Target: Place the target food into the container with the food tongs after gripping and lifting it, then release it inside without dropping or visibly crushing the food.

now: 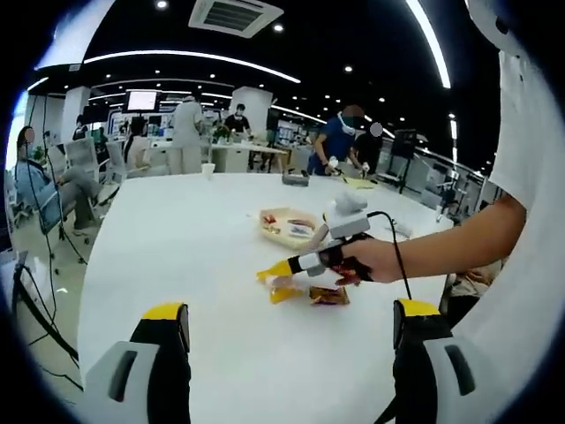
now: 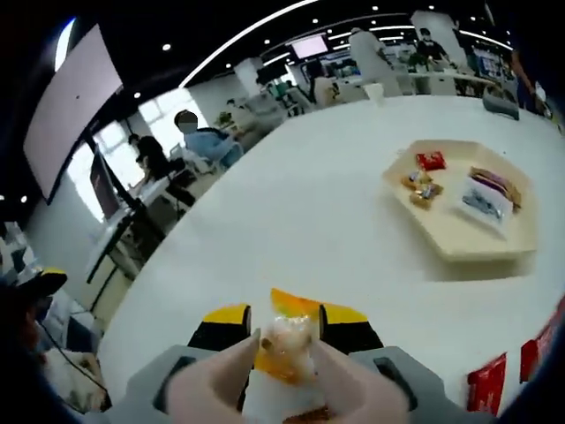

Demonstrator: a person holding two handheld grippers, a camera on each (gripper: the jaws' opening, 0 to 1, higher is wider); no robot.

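Fingers of the right gripper (image 2: pixel 284 340) pinch an orange-wrapped snack (image 2: pixel 284 343) at lower centre of the right gripper view, over the white tabletop (image 2: pixel 291 221), tray (image 2: pixel 459 238) upper right, while the left gripper (image 1: pixel 291 322) fingers stand apart, holding nothing.

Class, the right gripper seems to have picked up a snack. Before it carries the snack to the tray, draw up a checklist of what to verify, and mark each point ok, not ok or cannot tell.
1. Orange-wrapped snack packet gripped between the pale tong tips at the right gripper: ok.
2. Packet not visibly crushed: ok; it keeps its shape.
3. Packet lifted off the white table: cannot tell.
4. Beige hexagonal tray has bare floor for a drop: ok.
5. Table between packet and tray free of things: ok.
6. Left gripper out of the way: ok, open and holding nothing.
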